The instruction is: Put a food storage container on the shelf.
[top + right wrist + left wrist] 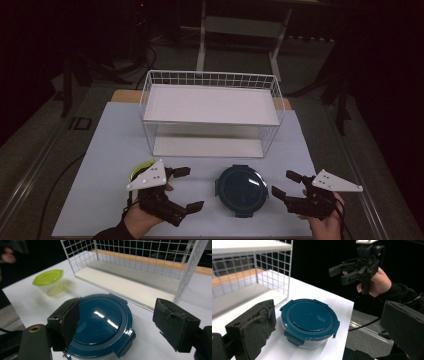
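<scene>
A round clear container with a dark teal clip-on lid (pixel 242 188) stands near the table's front edge, between my two grippers. My left gripper (pixel 194 188) hovers just left of it, jaws wide open and empty. My right gripper (pixel 282 183) is held just right of it, also open, touching nothing. In the left gripper view the container (pixel 309 321) lies ahead between the open jaws of the left gripper (pixel 328 315), and the right gripper (pixel 340 275) hangs beyond it. In the right gripper view the lid (pixel 100 325) sits under the right gripper (pixel 117 315).
A white wire rack (pixel 210 112) with two shelves stands at the back middle of the table (pixel 110 145). A small clear tub with a lime-green lid (pixel 140 170) sits behind my left gripper, partly hidden; the tub (pixel 50 281) is seen whole from the right gripper view.
</scene>
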`<control>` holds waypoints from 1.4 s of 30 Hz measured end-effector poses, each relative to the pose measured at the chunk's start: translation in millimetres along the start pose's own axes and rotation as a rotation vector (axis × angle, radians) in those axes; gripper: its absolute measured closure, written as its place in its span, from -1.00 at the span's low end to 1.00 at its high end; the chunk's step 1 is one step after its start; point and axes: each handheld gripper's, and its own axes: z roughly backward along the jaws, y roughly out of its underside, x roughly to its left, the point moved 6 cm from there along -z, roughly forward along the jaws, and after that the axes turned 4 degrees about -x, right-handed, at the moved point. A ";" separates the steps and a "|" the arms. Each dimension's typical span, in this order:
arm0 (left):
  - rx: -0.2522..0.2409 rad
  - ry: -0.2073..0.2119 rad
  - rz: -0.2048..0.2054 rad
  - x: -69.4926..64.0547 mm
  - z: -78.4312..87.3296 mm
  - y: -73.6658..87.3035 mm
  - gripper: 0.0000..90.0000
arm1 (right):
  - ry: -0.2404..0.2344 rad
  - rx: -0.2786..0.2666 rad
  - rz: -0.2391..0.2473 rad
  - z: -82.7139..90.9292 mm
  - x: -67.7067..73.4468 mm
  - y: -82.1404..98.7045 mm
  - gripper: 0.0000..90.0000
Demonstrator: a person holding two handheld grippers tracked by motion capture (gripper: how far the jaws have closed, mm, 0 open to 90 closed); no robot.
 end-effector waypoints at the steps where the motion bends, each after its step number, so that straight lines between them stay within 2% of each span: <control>1: 0.009 0.009 0.015 1.9 -4.7 0.1 -1.00 | -0.011 0.008 -0.014 -0.8 -0.5 0.5 -0.56; 5: 0.052 0.016 0.071 10.9 -22.4 2.8 -1.00 | -0.042 0.048 -0.073 -5.2 -3.2 5.5 -0.57; 6: 0.056 0.028 0.093 13.2 -26.7 3.7 -1.00 | -0.045 0.058 -0.090 -6.9 -4.1 7.2 -0.62; 7: 0.056 0.028 0.093 13.2 -26.7 3.7 -1.00 | -0.045 0.058 -0.090 -6.9 -4.1 7.2 -0.62; 8: 0.066 0.020 0.119 18.3 -35.3 6.3 -1.00 | -0.055 0.075 -0.114 -9.6 -4.5 9.1 -0.71; 9: 0.069 0.030 0.141 20.6 -39.7 8.2 -1.00 | -0.038 0.086 -0.120 -13.6 -6.3 11.8 -0.74; 10: 0.075 0.024 0.156 23.4 -43.9 10.7 -1.00 | -0.045 0.099 -0.129 -15.6 -6.5 13.7 -0.77; 11: 0.082 0.025 0.165 25.5 -48.0 13.6 -1.00 | -0.028 0.103 -0.137 -17.6 -8.3 15.1 -0.75; 13: 0.092 0.027 0.177 27.6 -52.1 16.9 -1.00 | -0.036 0.113 -0.149 -19.2 -9.3 16.8 -0.72; 16: 0.131 0.012 0.231 38.5 -65.3 31.3 -1.00 | -0.049 0.131 -0.203 -25.3 -16.3 23.4 -0.67; 20: 0.147 0.002 0.327 49.7 -76.3 44.7 -0.99 | -0.066 0.155 -0.253 -30.7 -20.8 30.8 -0.55; 23: 0.171 0.004 0.376 53.5 -82.2 52.4 -0.94 | -0.071 0.178 -0.286 -33.7 -22.6 35.0 -0.50; 25: 0.189 -0.012 0.396 56.6 -84.0 56.6 -0.93 | -0.088 0.190 -0.309 -35.0 -23.4 36.6 -0.42; 27: 0.200 -0.018 0.439 59.6 -84.7 59.9 -0.86 | -0.095 0.207 -0.336 -36.2 -25.2 38.0 -0.36; 31: 0.228 -0.015 0.496 62.0 -85.8 65.7 -0.75 | -0.091 0.242 -0.397 -39.0 -29.2 41.7 -0.28; 37: 0.288 -0.057 0.598 67.4 -89.0 75.9 -0.62 | -0.076 0.288 -0.490 -42.7 -38.8 49.8 -0.14; 41: 0.306 -0.072 0.705 73.4 -88.7 83.0 -0.48 | -0.087 0.317 -0.545 -43.9 -45.5 55.7 -0.12; 42: 0.309 -0.070 0.717 74.2 -88.8 84.3 -0.45 | -0.087 0.324 -0.554 -44.1 -46.5 56.9 -0.12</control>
